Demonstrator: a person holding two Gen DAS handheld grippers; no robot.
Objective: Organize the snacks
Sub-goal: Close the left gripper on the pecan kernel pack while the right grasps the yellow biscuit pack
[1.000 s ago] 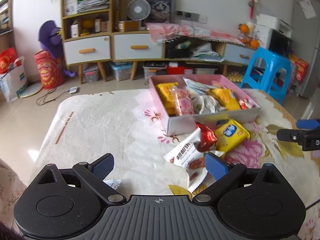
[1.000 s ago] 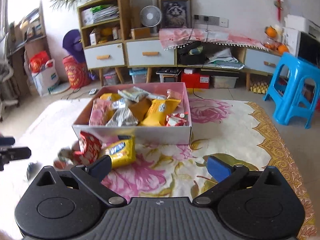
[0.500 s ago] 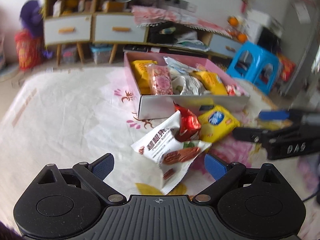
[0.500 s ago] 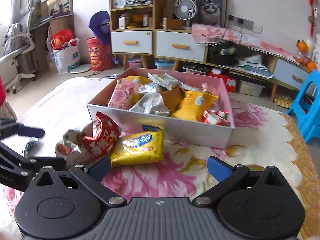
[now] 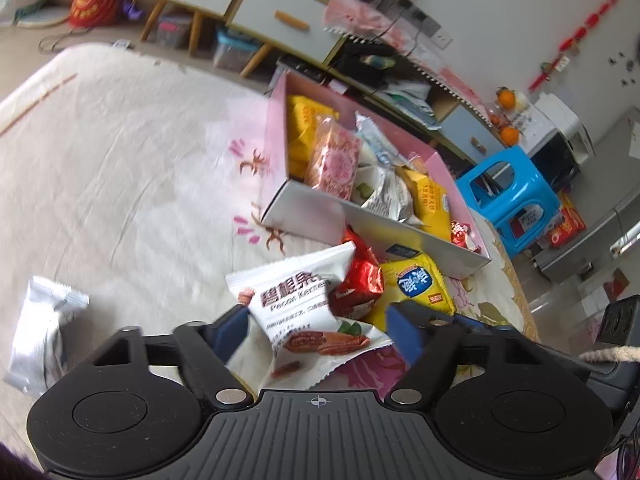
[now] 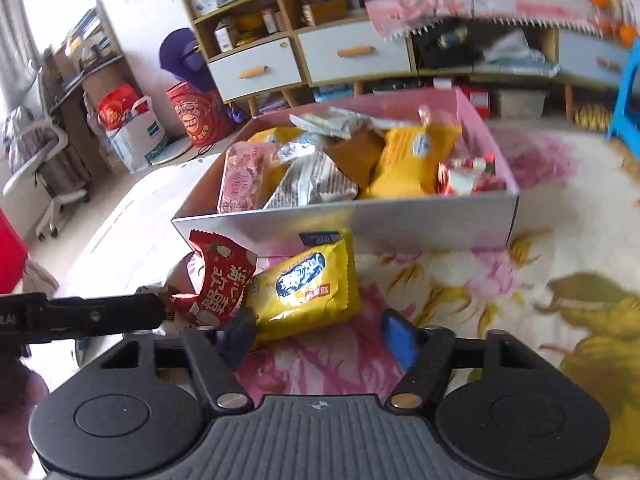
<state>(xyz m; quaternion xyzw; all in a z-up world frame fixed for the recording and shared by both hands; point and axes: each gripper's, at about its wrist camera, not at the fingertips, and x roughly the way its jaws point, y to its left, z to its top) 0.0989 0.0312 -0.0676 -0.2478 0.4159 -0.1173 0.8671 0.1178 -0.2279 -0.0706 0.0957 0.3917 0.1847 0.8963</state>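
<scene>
A pink box (image 5: 308,216) (image 6: 400,220) full of snack packets stands on the flowered cloth. In front of it lie a white pecan packet (image 5: 308,320), a red packet (image 5: 360,284) (image 6: 220,284) and a yellow packet (image 5: 416,284) (image 6: 308,284). My left gripper (image 5: 316,334) is open with its fingers either side of the white pecan packet. My right gripper (image 6: 320,336) is open just in front of the yellow packet, its left finger at the packet's lower corner. The left gripper's arm (image 6: 80,314) shows at the left of the right wrist view.
A silver packet (image 5: 44,332) lies on the cloth at the left. A blue stool (image 5: 508,192) stands beyond the table's right side. Drawer cabinets (image 6: 304,56) and shelves line the far wall.
Both grippers have moved forward and down toward the loose packets. The left now straddles the white packet and the right has closed in on the yellow packet. The left view has tilted.
</scene>
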